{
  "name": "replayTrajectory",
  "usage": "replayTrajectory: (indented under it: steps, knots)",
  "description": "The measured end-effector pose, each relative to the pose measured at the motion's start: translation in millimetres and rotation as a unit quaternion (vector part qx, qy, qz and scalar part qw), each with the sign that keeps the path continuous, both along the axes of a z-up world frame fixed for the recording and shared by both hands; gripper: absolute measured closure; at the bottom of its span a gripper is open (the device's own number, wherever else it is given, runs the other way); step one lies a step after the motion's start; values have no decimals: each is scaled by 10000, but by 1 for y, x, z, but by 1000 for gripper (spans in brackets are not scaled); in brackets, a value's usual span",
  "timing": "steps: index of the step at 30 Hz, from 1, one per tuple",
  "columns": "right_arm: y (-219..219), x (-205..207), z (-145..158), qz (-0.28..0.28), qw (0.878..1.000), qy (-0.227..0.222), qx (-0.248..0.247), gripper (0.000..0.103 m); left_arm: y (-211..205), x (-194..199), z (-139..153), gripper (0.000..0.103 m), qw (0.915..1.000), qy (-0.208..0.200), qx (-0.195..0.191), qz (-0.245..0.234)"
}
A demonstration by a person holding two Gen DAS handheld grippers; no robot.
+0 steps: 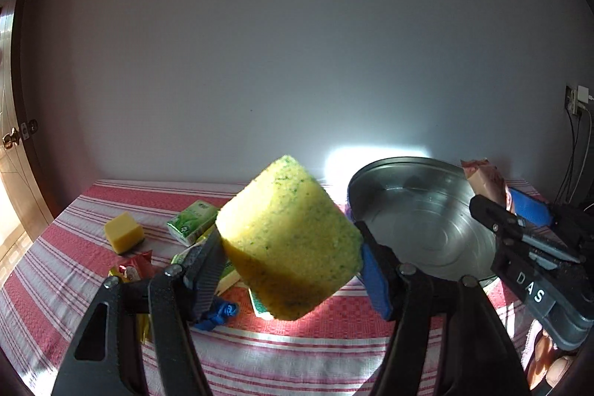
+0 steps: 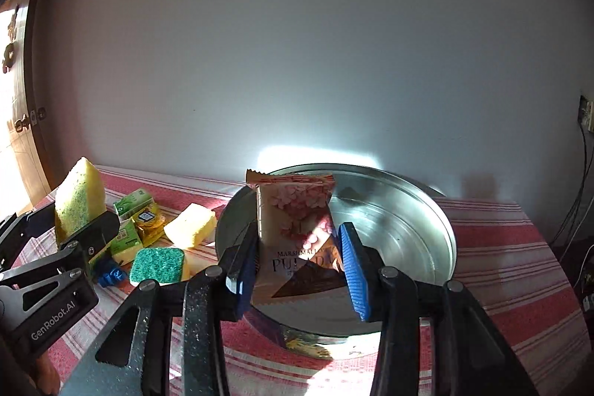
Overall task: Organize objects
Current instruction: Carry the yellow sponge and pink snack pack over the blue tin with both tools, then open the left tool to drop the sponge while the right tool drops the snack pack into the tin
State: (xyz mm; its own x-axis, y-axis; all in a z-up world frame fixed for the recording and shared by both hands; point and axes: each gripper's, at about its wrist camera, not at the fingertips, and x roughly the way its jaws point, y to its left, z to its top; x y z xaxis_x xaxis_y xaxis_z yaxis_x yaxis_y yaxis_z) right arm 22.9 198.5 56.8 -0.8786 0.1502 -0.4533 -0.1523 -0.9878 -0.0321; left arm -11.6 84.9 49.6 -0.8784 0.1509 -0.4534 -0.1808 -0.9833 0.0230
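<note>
My left gripper (image 1: 291,251) is shut on a yellow sponge (image 1: 289,236) flecked with green, held in the air above the striped table. It also shows at the left of the right wrist view, where the left gripper (image 2: 70,229) holds the sponge (image 2: 80,199) upright. My right gripper (image 2: 297,247) is shut on a pink and brown marshmallow snack packet (image 2: 297,229), in front of a round metal basin (image 2: 438,210). In the left wrist view the basin (image 1: 427,210) lies to the right of the sponge, with the right gripper (image 1: 508,206) and its packet (image 1: 486,180) over the basin's right rim.
On the red-and-white striped cloth (image 2: 501,247), left of the basin, lie a plain yellow sponge (image 2: 191,225), a green-topped sponge (image 2: 157,264), green tissue packs (image 2: 133,205), a yellow packet (image 2: 150,219), a blue item (image 2: 111,275) and a red wrapper (image 1: 137,266). A wall stands close behind; cables hang at right.
</note>
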Motion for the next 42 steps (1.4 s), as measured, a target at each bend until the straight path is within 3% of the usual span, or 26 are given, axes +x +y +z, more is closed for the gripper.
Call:
replayTrajectory:
  steps: [9, 20, 31, 38, 42]
  knots:
    - [54, -10, -12, -753, 9970, -90, 174, 58, 69, -15, -2, 37, 9984, 124, -126, -535]
    - [100, -27, -31, -1359, 9897, -385, 219, 58, 113, -36, -19, 37, 9969, -144, -117, -760]
    - [107, -40, -46, -1508, 9861, -680, 174, 58, 122, -49, -37, 37, 9952, -450, -290, -817]
    - [105, -43, -48, -1431, 9877, -579, 255, 58, 125, -63, -45, 37, 9954, -562, -327, -708]
    - [103, -45, -49, -1109, 9928, -454, 82, 58, 125, -63, -45, 37, 9960, -508, -422, -602]
